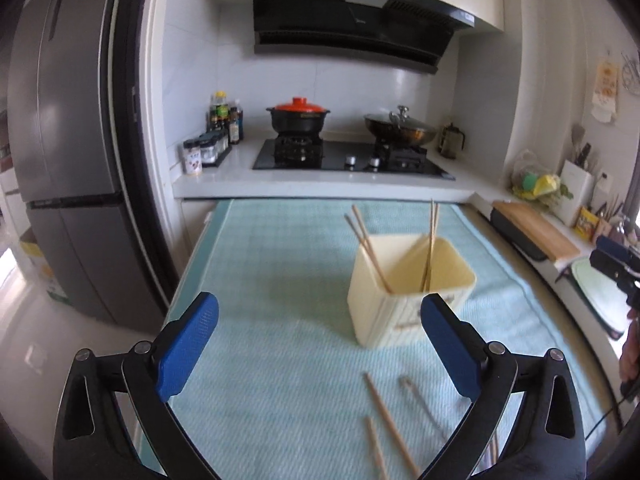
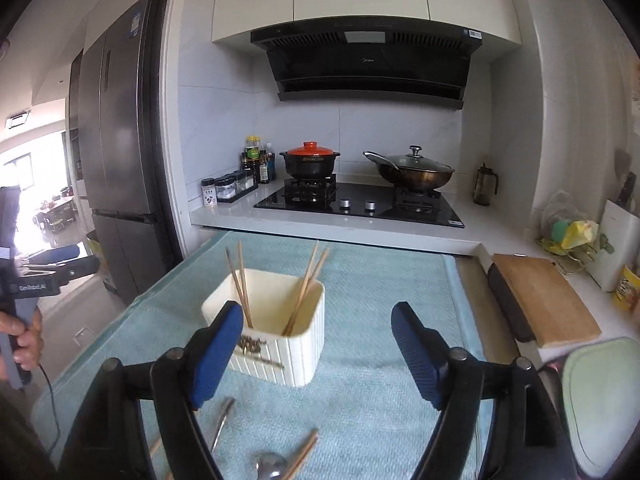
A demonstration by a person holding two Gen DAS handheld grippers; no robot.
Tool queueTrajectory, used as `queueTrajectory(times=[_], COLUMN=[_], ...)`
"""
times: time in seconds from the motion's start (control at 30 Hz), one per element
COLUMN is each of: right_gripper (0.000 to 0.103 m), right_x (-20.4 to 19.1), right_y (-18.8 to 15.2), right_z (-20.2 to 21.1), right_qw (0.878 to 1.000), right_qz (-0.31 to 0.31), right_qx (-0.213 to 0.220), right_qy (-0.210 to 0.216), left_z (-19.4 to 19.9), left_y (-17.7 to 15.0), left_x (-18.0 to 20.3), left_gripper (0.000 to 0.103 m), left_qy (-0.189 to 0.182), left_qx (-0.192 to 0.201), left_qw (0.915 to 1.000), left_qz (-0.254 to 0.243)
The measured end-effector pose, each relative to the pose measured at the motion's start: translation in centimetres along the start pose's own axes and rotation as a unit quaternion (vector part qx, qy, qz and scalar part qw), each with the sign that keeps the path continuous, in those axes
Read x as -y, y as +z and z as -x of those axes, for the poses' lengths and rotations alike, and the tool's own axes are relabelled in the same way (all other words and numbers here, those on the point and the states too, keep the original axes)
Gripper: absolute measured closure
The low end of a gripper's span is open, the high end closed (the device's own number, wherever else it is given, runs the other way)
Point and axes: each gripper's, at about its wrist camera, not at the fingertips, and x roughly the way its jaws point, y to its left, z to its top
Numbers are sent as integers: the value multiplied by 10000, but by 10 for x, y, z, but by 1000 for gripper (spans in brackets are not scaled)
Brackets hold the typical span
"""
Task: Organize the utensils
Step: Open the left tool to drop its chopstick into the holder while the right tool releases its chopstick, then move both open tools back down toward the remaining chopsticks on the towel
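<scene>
A cream utensil holder (image 1: pixel 408 300) is seen standing upright on a pale green cloth (image 1: pixel 260 280). It is split by a divider into two compartments, and a pair of chopsticks (image 1: pixel 368 246) leans in one while another pair (image 1: pixel 431 248) stands in the other. On the cloth nearer the cameras, at about six o'clock from the holder, loose chopsticks (image 1: pixel 386 416) are still lying flat, together with a metal spoon (image 2: pixel 270 465) and a second metal utensil (image 2: pixel 222 420) whose kind cannot be told.

The left gripper (image 1: pixel 320 344) is held with its jaws spread wide and nothing between them. The right gripper (image 2: pixel 318 354) is likewise spread fairly wide and empty; the holder is seen partly behind its left finger, but it is not touched.

The loose chopsticks are judged to be light, stiff and thin. Because they lie flat on soft cloth, they would best be pinched across the shaft near the middle, so that they neither tip nor roll out of the pads. Two lying side by side could probably be taken together. The spoon is judged heavier at its bowl, smooth and likely slippery, so its handle should be taken close to the bowl. The holder looks light and could be nudged or toppled, so pieces should be lowered in from above rather than pushed against its rim.
</scene>
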Motion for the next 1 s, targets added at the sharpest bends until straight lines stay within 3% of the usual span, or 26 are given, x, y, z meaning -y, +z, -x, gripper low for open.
queueTrajectory(times=[0.2, 0.43, 0.6, 1.0], right_gripper=[22, 22, 22, 22], right_x=[-11, -14, -21, -14], right_y=[-81, -172, -208, -229], right_z=[48, 59, 60, 36], right_qw=[9977, 9904, 9870, 9803], right_qz=[-42, -680, -501, -826], right_qx=[-195, -901, -1202, -1527], right_qy=[-651, -804, -941, -939], left_z=[38, 34, 20, -3], left_y=[-92, -169, -195, -212], left_x=[-9, -1, 15, 36], left_gripper=[2, 2, 2, 2], left_qy=[127, 118, -49, -151], left_qx=[-428, -785, -1029, -1421], left_qw=[9989, 9959, 9940, 9896], left_qz=[103, 433, 356, 159])
